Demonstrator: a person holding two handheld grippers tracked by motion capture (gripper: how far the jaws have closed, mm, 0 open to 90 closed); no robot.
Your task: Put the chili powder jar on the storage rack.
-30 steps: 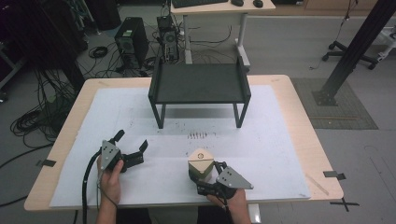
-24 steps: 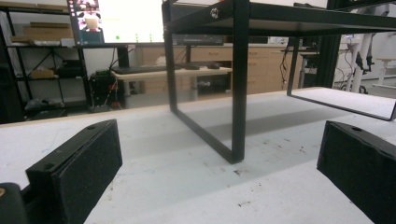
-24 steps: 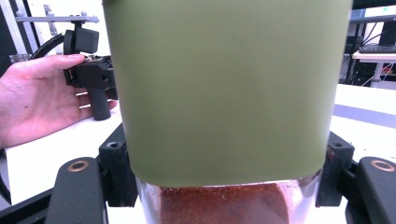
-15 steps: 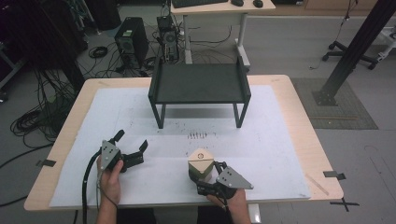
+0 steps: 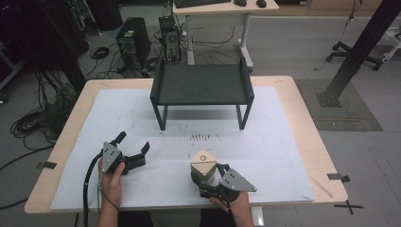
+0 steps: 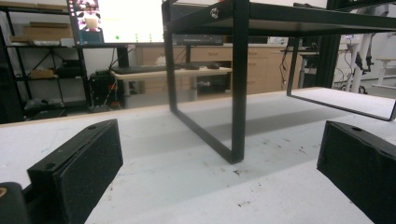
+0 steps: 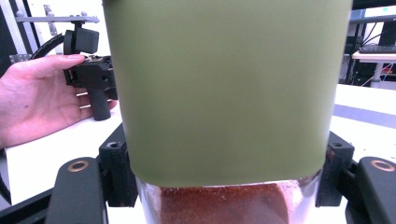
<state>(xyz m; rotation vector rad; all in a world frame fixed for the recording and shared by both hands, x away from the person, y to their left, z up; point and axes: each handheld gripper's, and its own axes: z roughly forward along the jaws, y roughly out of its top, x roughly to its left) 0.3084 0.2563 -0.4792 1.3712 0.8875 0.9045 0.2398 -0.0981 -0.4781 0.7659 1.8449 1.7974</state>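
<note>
Jar [image 7: 227,93] in right hand-held gripper [image 5: 211,177]

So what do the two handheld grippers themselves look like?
Both are black. The left gripper has square foam-like pads, a grey three-cornered plate and a black cable. The right gripper carries the same plate and brass-coloured rings. Forearms are bare.

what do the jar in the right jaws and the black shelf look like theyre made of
jar: matte olive-green top, likely plastic, smooth with no glare; its see-through base, glass or clear plastic, shows reddish-brown powder. From the high view the cap looks tan.
black shelf: thin, straight black bars and a flat top, probably painted metal with a dull satin finish.
</note>
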